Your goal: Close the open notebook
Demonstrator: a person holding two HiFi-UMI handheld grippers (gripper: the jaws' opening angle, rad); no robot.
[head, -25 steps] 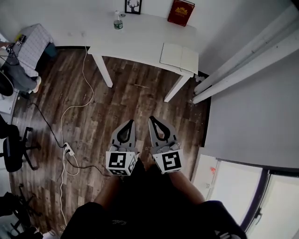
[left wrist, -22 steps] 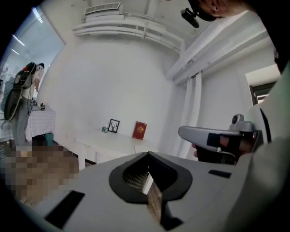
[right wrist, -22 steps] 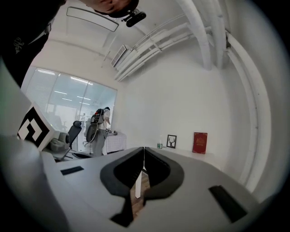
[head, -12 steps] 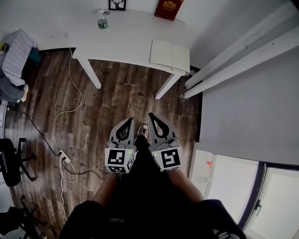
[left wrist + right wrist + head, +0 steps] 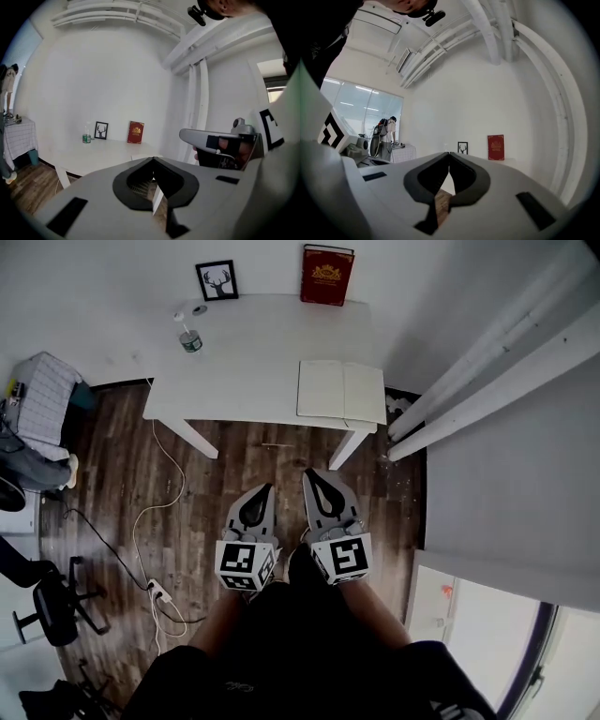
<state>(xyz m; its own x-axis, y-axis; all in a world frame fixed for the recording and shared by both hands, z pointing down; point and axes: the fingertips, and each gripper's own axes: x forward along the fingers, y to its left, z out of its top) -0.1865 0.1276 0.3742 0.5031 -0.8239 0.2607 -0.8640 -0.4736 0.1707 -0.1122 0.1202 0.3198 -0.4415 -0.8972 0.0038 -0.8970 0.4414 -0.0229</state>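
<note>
An open notebook with blank cream pages lies flat near the front right corner of the white table. My left gripper and right gripper are held side by side over the wooden floor, short of the table's front edge, both pointing toward it. Each has its jaws shut with the tips meeting and nothing between them. From the left gripper view the table and the right gripper's body show ahead. The right gripper view faces the back wall.
A red book and a framed deer picture lean on the wall at the table's back; a small bottle stands at its left. A cable and power strip lie on the floor left; a white wall is at right.
Both grippers and the head have moved toward the table, which now fills more of the head view. The grippers stay shut and side by side.
</note>
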